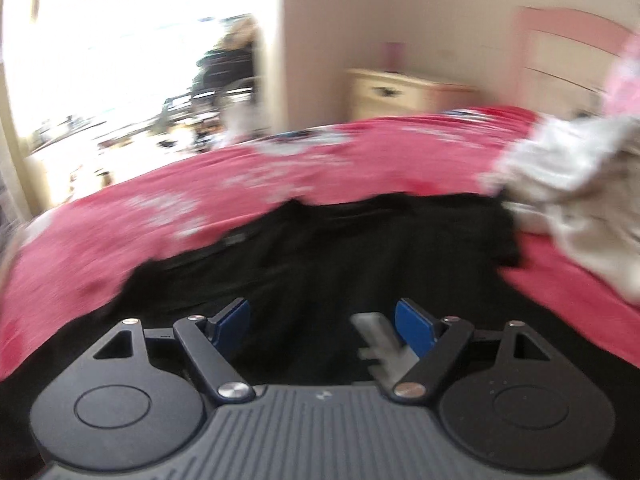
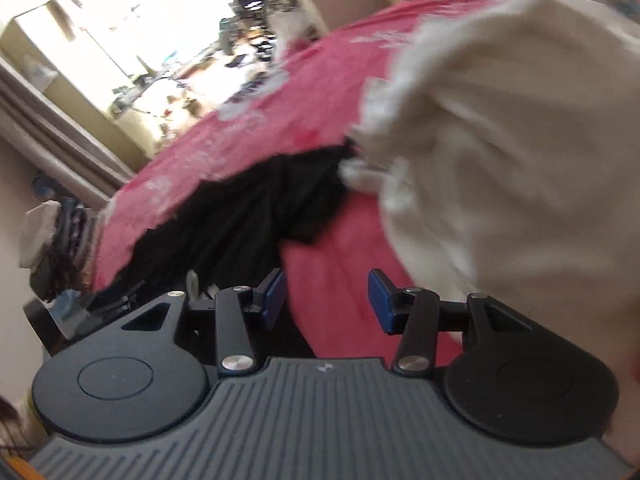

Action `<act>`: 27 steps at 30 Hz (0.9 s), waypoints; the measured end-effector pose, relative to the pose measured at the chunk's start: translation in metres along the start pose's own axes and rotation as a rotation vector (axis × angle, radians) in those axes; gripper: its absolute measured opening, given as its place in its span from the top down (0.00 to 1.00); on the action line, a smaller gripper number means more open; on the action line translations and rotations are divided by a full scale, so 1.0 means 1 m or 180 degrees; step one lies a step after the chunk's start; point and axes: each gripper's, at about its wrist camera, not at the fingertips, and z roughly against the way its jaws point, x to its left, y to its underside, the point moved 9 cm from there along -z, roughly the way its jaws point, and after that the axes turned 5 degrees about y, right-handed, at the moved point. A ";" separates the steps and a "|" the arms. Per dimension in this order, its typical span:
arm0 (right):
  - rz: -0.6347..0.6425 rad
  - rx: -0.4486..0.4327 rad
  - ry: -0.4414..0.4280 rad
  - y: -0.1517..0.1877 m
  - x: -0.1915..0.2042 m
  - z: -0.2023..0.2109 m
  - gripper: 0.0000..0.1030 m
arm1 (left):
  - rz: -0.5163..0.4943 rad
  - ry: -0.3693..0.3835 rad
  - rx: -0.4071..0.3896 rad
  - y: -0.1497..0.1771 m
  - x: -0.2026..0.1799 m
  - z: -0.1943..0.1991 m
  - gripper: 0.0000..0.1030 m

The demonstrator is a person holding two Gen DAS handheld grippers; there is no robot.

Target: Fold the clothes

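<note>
No writing can be read in either view; both are blurred, and the only mark is a small pale logo on the ribbed grey body of each gripper, too small to make out. The largest thing is one bed with a red cover [image 1: 360, 164] printed with white flowers, which fills the middle band of the left wrist view and runs from lower left to upper right in the right wrist view. On it lies one black garment [image 1: 320, 248], spread flat in the centre and lower part of the left wrist view; its long axis goes from the left side to the right side of that frame, and its far edge is uneven against the red cover. In the right wrist view the same black garment [image 2: 240, 216] appears left of centre. One heap of cream-white clothes [image 2: 500, 168] takes the whole right half of the right wrist view, and sits at the right edge in the left wrist view, where it touches the right end of the black garment. One pale dresser [image 1: 400, 94] stands against the wall in the upper centre of the left wrist view. The left gripper [image 1: 320, 326] has its two blue pads wide apart with only the black cloth seen past them, nothing pinched. The right gripper [image 2: 326, 300] has its pads at a medium gap, over the red cover, with nothing between them.
</note>
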 end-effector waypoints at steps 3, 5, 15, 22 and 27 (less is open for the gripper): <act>-0.0298 0.0213 0.0077 0.050 -0.025 0.009 0.56 | -0.0215 0.0359 0.0041 0.001 -0.042 0.000 0.21; -0.0522 0.0434 0.0088 0.091 -0.035 0.003 0.56 | -0.0347 0.0576 0.0120 0.007 -0.068 0.002 0.21; 0.0910 0.0707 0.0009 0.157 0.023 -0.087 0.65 | -0.0712 0.0793 0.0702 0.054 -0.092 0.024 0.21; 0.1252 0.0246 -0.0445 0.140 0.082 -0.057 0.98 | -0.0849 0.0782 0.0999 0.054 -0.069 0.059 0.21; 0.2284 0.0231 -0.0664 0.186 0.165 -0.065 0.94 | -0.0435 0.0809 0.0772 0.035 -0.066 0.051 0.21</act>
